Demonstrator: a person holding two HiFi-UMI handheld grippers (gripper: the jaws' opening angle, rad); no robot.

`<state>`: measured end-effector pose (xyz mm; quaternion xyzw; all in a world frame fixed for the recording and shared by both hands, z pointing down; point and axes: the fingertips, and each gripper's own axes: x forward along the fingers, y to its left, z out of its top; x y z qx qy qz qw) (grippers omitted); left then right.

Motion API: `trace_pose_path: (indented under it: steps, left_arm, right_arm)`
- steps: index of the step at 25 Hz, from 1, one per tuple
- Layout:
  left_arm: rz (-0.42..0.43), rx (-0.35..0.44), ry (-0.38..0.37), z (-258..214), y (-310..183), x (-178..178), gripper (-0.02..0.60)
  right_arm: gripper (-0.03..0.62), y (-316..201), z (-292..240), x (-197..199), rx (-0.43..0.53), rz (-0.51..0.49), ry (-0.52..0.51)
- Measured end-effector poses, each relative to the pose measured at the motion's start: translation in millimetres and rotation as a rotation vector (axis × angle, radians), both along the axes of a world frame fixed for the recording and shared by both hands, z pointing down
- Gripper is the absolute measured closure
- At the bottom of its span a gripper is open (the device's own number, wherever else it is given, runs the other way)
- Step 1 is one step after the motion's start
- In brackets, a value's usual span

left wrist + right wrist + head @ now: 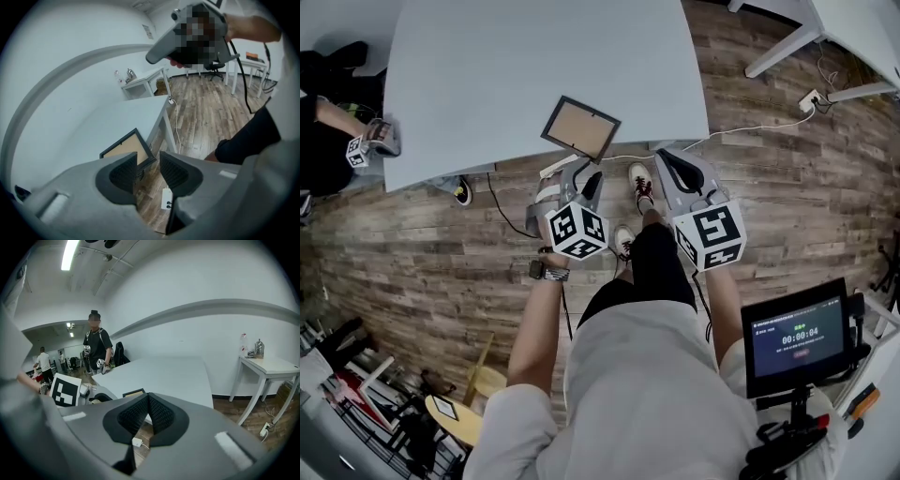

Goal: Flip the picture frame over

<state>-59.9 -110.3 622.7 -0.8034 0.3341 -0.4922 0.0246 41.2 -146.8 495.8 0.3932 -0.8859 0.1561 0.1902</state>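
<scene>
Black-edged picture frame (580, 128), pale worktop (487, 75)
The picture frame's backing is tan; the worktop plain grey-blue; the floor (787, 197) brown, streaky wood planks.

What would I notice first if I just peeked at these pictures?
A dark picture frame with a tan middle lies close to the edge of the grey table. Just in front of it hover the left gripper, jaws apart, and the right gripper, jaws together, each bearing a black-and-white marker cube.
</scene>
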Motion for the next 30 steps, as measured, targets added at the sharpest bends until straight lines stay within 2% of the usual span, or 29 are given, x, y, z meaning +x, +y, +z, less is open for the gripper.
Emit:
trace_pose_path:
  steps: [3, 9, 18, 24, 26, 30]
  left_arm:
    - [0.049, 0.032, -0.096, 8, 2, 3, 0.426]
    - [0.101, 0.096, -0.223, 20, -1, -1, 0.42]
    - [0.176, 0.193, -0.353, 24, -5, -2, 0.419]
    - [0.184, 0.23, -0.377, 25, -6, 2, 0.42]
    - [0.188, 0.239, -0.366, 22, -6, 4, 0.453]
    - [0.201, 0.241, -0.348, 18, -9, 6, 0.459]
  right_arm:
    - [0.592, 4, 3, -1, -0.012, 0.0, -0.008]
    - [0.592, 11, 13, 2, -0.039, 0.009, -0.006]
    - [0.592, 19, 22, 3, -0.072, 0.01, 0.006]
    - [0.592, 23, 32, 10, -0.105, 0.021, 0.0]
    - [0.592, 22, 35, 14, -0.117, 0.031, -0.004]
    - [0.592, 17, 33, 19, -0.112, 0.058, -0.002]
